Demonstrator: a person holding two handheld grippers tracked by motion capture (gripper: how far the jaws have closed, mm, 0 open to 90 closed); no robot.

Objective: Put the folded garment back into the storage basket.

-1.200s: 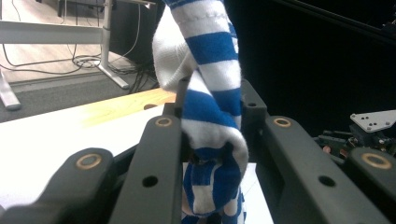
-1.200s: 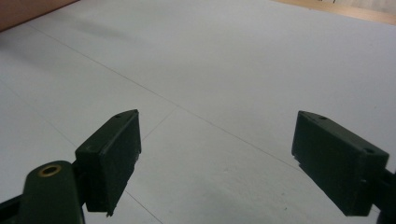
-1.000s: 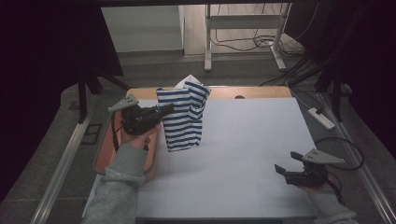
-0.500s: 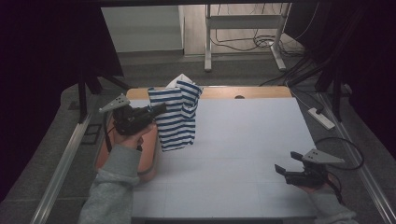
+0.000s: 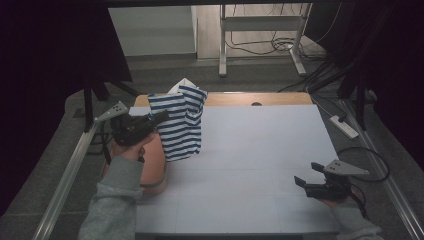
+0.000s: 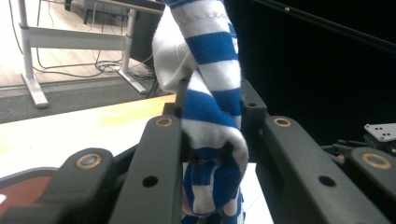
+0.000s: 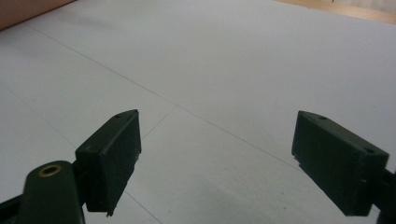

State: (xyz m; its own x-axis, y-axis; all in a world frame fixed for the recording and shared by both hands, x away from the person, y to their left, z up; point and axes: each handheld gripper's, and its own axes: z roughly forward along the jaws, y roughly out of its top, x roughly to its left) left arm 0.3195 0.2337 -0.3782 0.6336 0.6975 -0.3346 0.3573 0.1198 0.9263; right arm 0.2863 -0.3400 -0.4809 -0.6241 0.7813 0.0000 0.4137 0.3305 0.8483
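Note:
A blue-and-white striped cloth (image 5: 181,121) hangs in the air over the table's left side. My left gripper (image 5: 161,117) is shut on its upper left part and holds it up. In the left gripper view the bunched striped cloth (image 6: 212,107) is pinched between the two black jaws, my left gripper (image 6: 210,140) closed tight around it. My right gripper (image 5: 300,182) rests low near the table's front right, open. In the right gripper view my right gripper (image 7: 217,163) has its jaws wide apart over bare white table with nothing between them.
An orange-brown basket (image 5: 152,172) sits at the table's left edge under the left arm. The white table top (image 5: 260,145) has a wooden strip (image 5: 260,98) along its far edge. A metal rail (image 5: 65,175) runs along the left, cables and a power strip (image 5: 344,126) to the right.
My left hand has carried the hanging cloth leftward, toward the orange-brown basket. The right gripper has stayed in place, open.

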